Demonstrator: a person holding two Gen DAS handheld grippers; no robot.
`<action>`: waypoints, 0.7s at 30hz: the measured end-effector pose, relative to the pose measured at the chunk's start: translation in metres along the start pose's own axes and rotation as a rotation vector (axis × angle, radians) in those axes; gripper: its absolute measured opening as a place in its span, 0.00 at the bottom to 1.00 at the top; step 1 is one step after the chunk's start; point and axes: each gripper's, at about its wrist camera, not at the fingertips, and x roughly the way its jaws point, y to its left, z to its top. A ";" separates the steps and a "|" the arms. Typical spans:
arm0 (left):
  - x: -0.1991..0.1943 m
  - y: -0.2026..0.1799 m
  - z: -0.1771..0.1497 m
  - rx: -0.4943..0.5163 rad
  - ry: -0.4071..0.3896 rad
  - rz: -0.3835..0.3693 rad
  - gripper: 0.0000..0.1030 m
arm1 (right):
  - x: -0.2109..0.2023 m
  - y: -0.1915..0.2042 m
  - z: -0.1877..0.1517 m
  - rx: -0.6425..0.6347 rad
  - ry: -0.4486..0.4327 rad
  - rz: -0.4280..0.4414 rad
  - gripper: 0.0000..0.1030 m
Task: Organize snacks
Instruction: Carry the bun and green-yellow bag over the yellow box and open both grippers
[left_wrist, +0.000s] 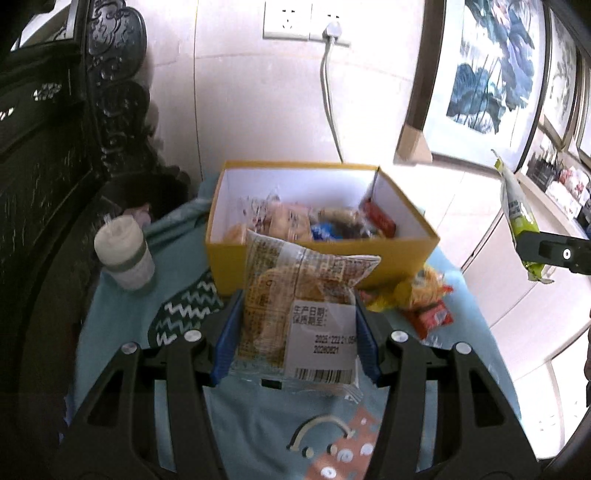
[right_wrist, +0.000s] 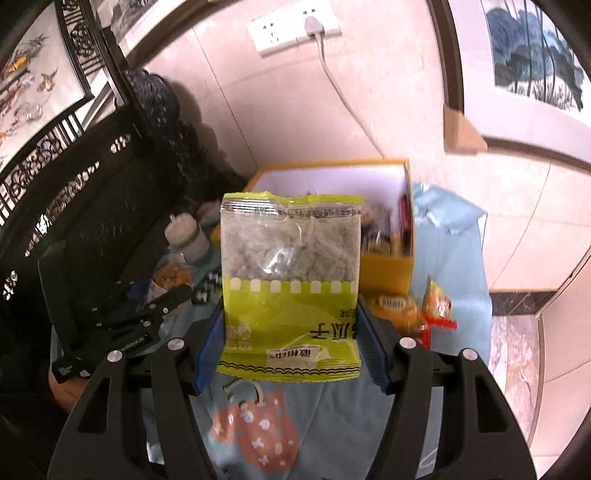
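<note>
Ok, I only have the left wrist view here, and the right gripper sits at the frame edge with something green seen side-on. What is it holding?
Observer: In the right wrist view, the right gripper is shut on a green packet with a clear window showing greyish-green pieces.
Operator: Which way up is it?
Observer: Its print reads upside down in that view. The blue pads grip the lime-green printed end, and the window end points away from the gripper.
</note>
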 end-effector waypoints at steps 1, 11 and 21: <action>0.000 0.000 0.007 -0.005 -0.008 -0.003 0.54 | -0.001 0.000 0.006 -0.003 -0.011 0.000 0.63; 0.004 -0.011 0.089 -0.020 -0.116 -0.018 0.54 | 0.000 -0.002 0.090 -0.035 -0.101 -0.003 0.63; 0.088 0.000 0.149 -0.028 0.047 0.100 0.98 | 0.080 -0.036 0.139 0.016 0.038 -0.153 0.78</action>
